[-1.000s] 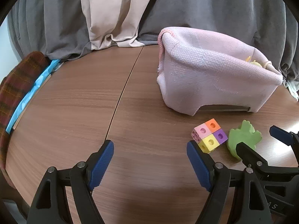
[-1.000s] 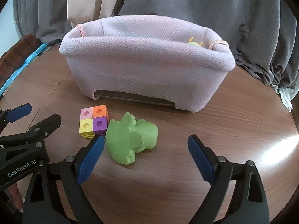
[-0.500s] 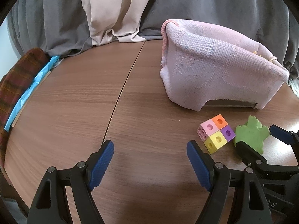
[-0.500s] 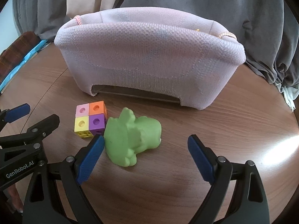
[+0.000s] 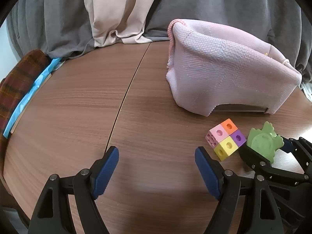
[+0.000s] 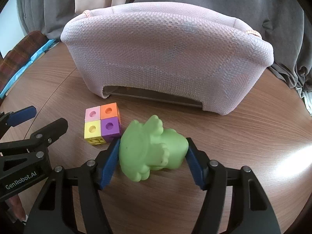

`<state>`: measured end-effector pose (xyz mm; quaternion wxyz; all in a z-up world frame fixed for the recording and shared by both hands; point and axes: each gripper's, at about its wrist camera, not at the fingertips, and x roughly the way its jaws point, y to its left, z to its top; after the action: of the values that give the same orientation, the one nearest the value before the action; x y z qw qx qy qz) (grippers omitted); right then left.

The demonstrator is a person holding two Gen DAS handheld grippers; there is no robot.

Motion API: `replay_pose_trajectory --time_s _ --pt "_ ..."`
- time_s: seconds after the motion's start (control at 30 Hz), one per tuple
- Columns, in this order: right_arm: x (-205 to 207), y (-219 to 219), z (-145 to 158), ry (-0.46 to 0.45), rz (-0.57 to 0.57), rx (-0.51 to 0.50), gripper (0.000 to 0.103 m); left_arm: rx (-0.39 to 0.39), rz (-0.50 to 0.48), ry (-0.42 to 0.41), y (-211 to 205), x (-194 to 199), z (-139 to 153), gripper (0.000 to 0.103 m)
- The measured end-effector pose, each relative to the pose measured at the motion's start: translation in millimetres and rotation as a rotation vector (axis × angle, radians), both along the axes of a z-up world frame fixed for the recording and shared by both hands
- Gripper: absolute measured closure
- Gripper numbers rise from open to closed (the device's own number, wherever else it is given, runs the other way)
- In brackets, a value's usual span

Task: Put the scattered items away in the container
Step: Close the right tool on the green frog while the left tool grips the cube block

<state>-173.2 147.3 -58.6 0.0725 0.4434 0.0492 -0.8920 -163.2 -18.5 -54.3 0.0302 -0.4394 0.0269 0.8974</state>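
1. Toy first: the green rubber toy [image 6: 154, 148] lies on its side on the wooden table [image 5: 78, 107], in front of the pink fabric container [image 6: 167, 62] and apart from it.
2. My right gripper [image 6: 153, 156] has just been closing, and its blue pads [image 6: 110, 159] now press on both flanks of the toy, which I see resting on the table between them.
3. The four-colour block cube [image 6: 101, 123] sits just left of the toy in the right wrist view, its purple corner close against the toy's edge.
4. My left gripper [image 5: 157, 156] hovers over bare wood with its jaws standing wide apart and nothing between them.
5. From the left wrist view the cube [image 5: 226, 139] lies just beyond my inner pad, the toy [image 5: 263, 142] behind it.
6. Grey curtains [image 5: 214, 3] hang behind the container.
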Motion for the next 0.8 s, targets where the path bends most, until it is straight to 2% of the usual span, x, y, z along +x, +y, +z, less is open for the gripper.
replay_pose_trajectory --time_s 0.8 --pt "0.7 71.1 -1.8 0.005 -0.104 -0.021 0.041 0.005 -0.123 0.001 59.6 1.8 0.2 0.026"
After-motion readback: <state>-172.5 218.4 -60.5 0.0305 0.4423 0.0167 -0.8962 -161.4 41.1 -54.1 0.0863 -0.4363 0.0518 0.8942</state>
